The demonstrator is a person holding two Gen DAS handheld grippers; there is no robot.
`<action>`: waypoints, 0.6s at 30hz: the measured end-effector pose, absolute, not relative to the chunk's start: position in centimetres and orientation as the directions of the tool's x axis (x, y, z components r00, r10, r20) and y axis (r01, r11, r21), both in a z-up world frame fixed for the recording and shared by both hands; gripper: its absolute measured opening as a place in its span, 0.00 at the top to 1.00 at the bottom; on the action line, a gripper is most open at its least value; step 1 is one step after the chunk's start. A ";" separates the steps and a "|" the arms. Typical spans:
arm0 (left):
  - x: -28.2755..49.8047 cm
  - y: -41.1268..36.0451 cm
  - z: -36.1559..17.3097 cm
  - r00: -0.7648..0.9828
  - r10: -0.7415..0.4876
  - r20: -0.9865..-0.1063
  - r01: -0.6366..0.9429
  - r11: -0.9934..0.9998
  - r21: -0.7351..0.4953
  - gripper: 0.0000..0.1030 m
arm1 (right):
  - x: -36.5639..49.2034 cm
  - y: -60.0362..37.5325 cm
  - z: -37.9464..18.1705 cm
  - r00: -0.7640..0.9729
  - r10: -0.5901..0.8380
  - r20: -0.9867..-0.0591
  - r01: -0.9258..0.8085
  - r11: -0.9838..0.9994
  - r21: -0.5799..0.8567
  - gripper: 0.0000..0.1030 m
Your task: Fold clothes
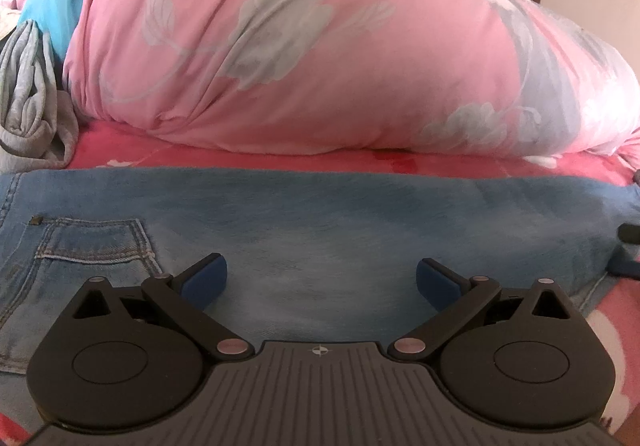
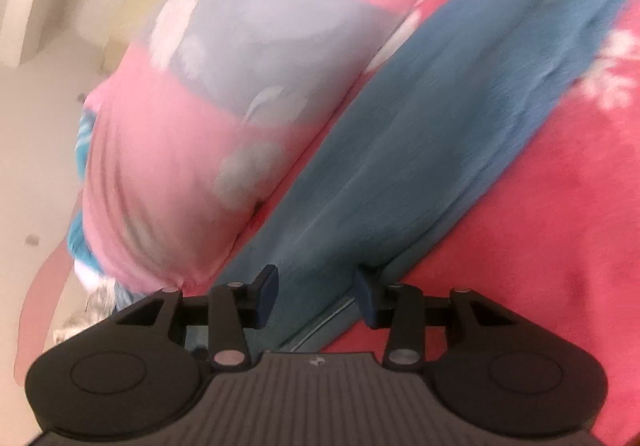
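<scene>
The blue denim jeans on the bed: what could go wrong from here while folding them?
1. The big pink flowered quilt lies just behind the blue denim jeans; a fold away from the person might catch it.
2. The open left gripper holds nothing, so the jeans may slide on the red flowered sheet.
3. The right gripper, also open, is blurred; its grasp could miss.

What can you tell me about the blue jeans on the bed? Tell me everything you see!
The jeans are light, faded blue denim, soft and a bit worn looking. They lie flat across the red bedspread, in front of the big pink quilt. A stitched back pocket with a small metal rivet shows on one side. The left gripper hovers open over them. In the blurry right wrist view, the right gripper is open around the jeans' edge.
</scene>
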State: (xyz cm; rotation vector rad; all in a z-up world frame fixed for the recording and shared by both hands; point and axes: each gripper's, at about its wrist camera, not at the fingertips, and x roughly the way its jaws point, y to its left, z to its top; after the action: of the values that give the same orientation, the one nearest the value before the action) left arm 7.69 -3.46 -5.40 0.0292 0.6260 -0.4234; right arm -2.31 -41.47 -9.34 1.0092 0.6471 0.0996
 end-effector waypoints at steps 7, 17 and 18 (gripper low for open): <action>7.5 -3.5 -6.0 0.737 -0.377 -0.561 0.413 0.908 -0.068 0.01 | -3.3 -43.4 -10.4 0.897 0.272 -0.348 0.245 0.351 0.904 0.56; 7.6 -3.4 -6.1 0.736 -0.388 -0.554 0.417 0.905 -0.081 0.01 | -1.3 -40.0 -12.9 0.850 0.471 -0.237 0.161 0.195 0.967 0.56; 7.6 -3.3 -6.1 0.736 -0.390 -0.553 0.417 0.905 -0.084 0.01 | -0.9 -39.4 -12.9 0.834 0.501 -0.231 0.148 0.200 0.969 0.56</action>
State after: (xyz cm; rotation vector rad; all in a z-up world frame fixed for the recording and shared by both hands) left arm 7.61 -3.33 -6.10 0.0463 0.5971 -0.4435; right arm -0.86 -39.37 -12.86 1.3669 0.5753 0.2668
